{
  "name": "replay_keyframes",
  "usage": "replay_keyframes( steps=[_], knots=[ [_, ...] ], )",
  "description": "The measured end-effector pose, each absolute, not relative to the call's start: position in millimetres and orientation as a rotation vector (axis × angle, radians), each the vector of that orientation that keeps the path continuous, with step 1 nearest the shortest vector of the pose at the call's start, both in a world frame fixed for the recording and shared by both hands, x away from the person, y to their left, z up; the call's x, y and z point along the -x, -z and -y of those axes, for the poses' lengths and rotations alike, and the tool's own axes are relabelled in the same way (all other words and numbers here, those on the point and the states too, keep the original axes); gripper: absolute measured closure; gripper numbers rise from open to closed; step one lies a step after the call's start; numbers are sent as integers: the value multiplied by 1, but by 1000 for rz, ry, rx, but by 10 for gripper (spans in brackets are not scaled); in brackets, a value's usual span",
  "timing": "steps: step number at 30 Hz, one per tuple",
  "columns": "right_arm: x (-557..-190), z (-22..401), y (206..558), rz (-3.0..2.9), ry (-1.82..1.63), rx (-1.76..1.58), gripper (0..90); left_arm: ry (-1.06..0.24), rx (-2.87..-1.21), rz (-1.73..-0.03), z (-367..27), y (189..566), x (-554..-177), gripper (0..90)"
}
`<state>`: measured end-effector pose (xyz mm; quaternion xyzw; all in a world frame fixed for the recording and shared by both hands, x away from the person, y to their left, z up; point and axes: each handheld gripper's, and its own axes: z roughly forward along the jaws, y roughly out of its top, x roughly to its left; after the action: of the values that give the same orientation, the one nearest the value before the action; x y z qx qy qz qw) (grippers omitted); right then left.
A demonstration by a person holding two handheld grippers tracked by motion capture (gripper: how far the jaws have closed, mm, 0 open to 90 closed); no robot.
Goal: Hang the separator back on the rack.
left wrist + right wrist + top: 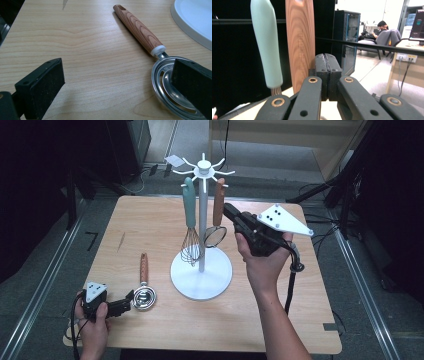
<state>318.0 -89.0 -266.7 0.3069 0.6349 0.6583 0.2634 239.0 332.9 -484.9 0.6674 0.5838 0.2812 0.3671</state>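
Observation:
A white hook stand (201,270) rises mid-table. From it hang a whisk with a mint handle (190,220) and a wood-handled skimmer (218,210). My right gripper (227,210) is lifted beside the skimmer's handle. In the right gripper view its jaws (327,56) are pressed together on nothing, with the wooden handle (300,42) and the mint handle (265,45) just to their left. A wood-handled slotted metal spoon (144,290) lies flat at the front left. My left gripper (131,297) is open at its metal head (167,82), one jaw over the bowl, the handle (140,30) pointing away.
The stand's round white base (195,22) sits just right of the spoon. A thin sliver (121,241) lies on the wooden table's left half. Beyond the table are dark stands, cables and floor rails. A seated person (382,27) is far off in the right gripper view.

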Motion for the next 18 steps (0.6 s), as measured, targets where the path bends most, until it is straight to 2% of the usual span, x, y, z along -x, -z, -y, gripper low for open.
replay_keyframes(
  steps=[18],
  knots=[
    [-315, 82, 259, -1721, -1853, -732, 900, -716, -1715, -1497, -334, 485, -239, 0]
  ],
)
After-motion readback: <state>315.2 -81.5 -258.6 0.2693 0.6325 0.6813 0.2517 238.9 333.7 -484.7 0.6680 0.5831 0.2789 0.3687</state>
